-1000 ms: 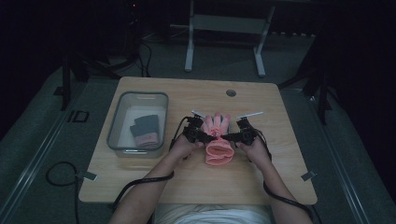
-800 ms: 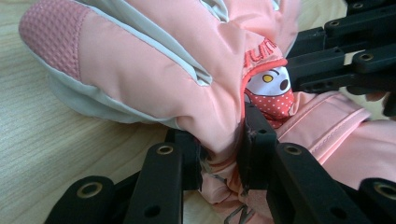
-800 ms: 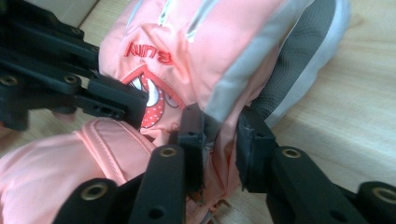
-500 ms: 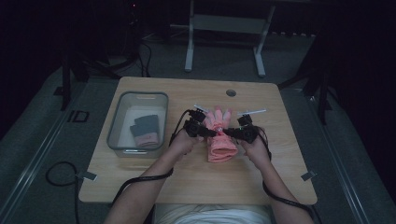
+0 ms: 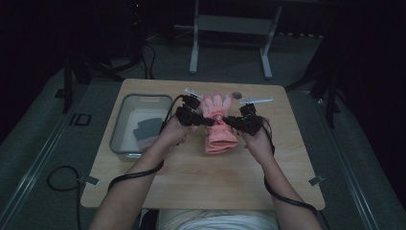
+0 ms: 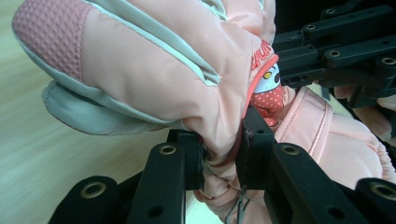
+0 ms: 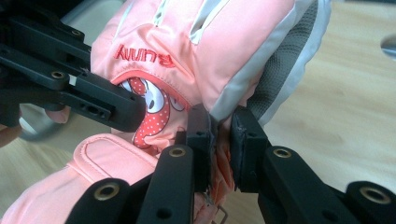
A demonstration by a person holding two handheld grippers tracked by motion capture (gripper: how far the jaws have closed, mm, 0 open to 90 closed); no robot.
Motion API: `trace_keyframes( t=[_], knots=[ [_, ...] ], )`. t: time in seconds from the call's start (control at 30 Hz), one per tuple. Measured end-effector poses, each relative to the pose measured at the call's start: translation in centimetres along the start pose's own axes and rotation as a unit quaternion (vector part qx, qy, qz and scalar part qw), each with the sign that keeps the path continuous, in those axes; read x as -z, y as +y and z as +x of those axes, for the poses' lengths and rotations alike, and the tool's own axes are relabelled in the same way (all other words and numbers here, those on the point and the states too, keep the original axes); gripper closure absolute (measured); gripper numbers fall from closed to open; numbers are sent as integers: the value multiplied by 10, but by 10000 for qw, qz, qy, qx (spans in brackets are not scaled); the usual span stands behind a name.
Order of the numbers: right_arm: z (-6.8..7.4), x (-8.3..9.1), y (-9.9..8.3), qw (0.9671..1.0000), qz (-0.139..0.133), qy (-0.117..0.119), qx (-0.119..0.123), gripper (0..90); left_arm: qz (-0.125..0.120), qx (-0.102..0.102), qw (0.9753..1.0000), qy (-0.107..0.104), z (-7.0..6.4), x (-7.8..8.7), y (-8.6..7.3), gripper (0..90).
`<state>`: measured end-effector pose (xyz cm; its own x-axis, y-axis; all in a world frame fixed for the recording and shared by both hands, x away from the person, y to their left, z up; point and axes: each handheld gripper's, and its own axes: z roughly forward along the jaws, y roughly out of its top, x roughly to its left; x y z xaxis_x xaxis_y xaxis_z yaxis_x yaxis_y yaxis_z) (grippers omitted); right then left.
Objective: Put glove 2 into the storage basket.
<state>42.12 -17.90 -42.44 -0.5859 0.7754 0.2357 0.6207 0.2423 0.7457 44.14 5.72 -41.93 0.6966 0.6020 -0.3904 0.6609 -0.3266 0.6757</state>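
A clear bin (image 5: 125,143) with dark cloth (image 5: 146,132) inside sits left of the pink glove (image 5: 218,125) on the wooden table (image 5: 201,172). The glove lies mid-table, fingers pointing away. The left gripper (image 5: 207,122) pinches a fold at its wrist edge; the right gripper (image 5: 227,121) pinches the opposite edge. Both forearms angle inward from the near side.

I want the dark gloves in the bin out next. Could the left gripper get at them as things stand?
Probably not yet: the left gripper is shut on the pink glove. The bin beside it is open-topped, with the dark gloves uncovered, so releasing should free the way.
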Motion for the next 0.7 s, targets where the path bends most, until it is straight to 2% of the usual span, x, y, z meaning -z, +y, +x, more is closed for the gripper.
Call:
trace_keyframes(
  t=[0.37,0.5,0.7],
  knots=[
    [43,-11,43,9993,-202,217,230,796,-210,-21,9996,193,14,60,4,742],
    [59,-16,56,9987,-246,289,327,796,-239,-59,9991,336,19,84,4,742],
    [83,-27,72,9977,-288,396,465,796,-282,-22,9984,490,26,111,0,741]
  ],
)
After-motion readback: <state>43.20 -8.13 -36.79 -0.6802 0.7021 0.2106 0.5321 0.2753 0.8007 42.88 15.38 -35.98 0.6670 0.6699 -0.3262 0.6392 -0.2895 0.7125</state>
